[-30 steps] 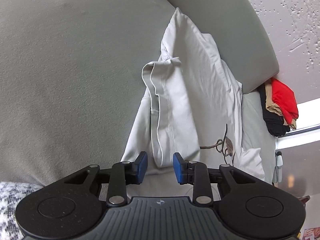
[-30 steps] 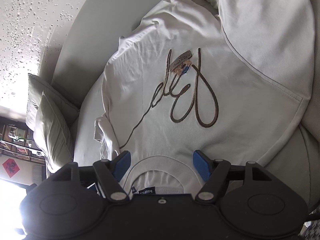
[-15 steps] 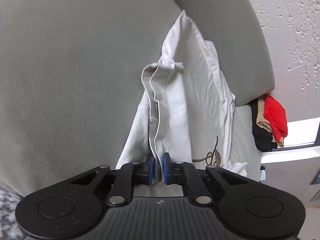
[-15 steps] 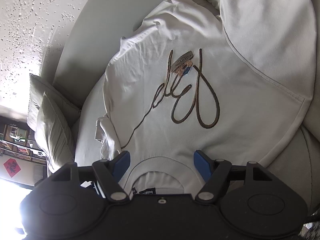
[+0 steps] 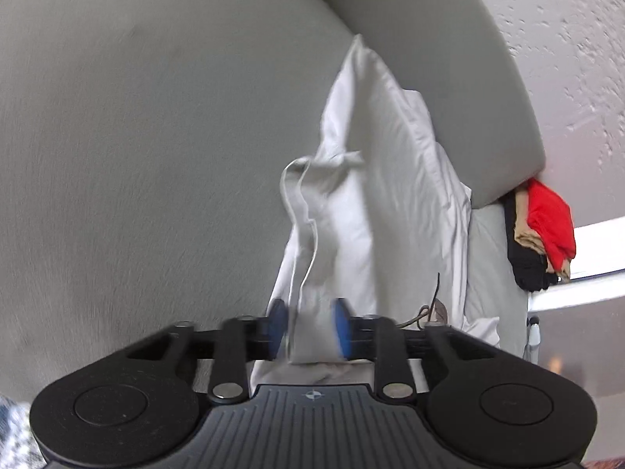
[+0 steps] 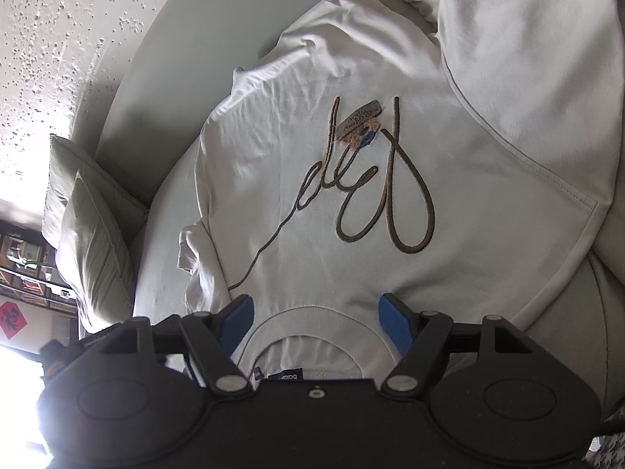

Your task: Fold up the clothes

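A white t-shirt (image 6: 351,179) with a brown looping script design lies spread on a grey sofa seat, collar toward the camera. My right gripper (image 6: 315,320) is open, its blue pads either side of the collar, holding nothing. In the left wrist view the same shirt (image 5: 375,203) rises as a folded ridge along its sleeve edge. My left gripper (image 5: 308,326) has its blue pads apart with a fold of the sleeve hem lying between them; the pads are motion-blurred.
The grey sofa cushion (image 5: 136,148) fills the left. A pile of red, tan and black clothes (image 5: 543,230) sits on the sofa arm. A grey throw pillow (image 6: 90,226) lies at the sofa's end. A textured wall (image 6: 50,39) stands behind.
The left gripper closed on the sleeve hem half a second ago and has now opened again, with the fabric still between its pads. The right gripper has hardly moved.
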The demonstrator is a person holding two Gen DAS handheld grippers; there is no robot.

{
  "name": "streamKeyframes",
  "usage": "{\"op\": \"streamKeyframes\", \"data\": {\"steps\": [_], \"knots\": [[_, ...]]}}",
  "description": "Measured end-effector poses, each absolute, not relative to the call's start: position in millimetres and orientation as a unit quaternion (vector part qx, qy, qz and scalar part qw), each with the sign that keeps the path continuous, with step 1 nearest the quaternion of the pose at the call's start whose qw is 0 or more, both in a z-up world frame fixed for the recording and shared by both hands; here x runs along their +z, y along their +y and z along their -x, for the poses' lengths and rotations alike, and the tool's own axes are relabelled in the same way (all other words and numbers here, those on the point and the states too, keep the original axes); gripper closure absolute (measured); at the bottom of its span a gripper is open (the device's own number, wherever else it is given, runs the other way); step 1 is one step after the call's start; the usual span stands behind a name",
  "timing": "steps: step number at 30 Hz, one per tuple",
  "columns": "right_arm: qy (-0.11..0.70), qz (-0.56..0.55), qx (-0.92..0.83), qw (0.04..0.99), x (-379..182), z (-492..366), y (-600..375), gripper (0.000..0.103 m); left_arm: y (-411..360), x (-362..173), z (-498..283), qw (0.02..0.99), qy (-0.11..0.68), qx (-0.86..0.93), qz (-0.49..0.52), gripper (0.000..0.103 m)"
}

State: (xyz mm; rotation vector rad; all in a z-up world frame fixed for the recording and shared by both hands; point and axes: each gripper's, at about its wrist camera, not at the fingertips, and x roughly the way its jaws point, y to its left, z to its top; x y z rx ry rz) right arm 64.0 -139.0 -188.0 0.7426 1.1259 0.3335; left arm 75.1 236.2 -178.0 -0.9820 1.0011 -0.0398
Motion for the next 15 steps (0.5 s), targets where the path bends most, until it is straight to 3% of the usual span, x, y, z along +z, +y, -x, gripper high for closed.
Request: {"op": "streamKeyframes", "data": {"steps": [7, 9, 15], "knots": [[0.519, -0.343, 0.155, 0.768, -188.8, -65.1, -139.5, 0.033, 229.2, -191.8, -74.0, 0.737, 0.478, -0.035, 0.478, 0.077], [0.517, -0.346, 0.156, 0.767, -189.6, -64.5, -140.2, 0.033, 229.5, -193.2, -72.6, 0.729, 0.484, -0.025, 0.483, 0.071], [0.516, -0.350, 0.159, 0.766, -190.9, -64.3, -142.2, 0.033, 236.9, -204.4, -75.9, 0.710, 0.463, -0.019, 0.531, 0.074]]}}
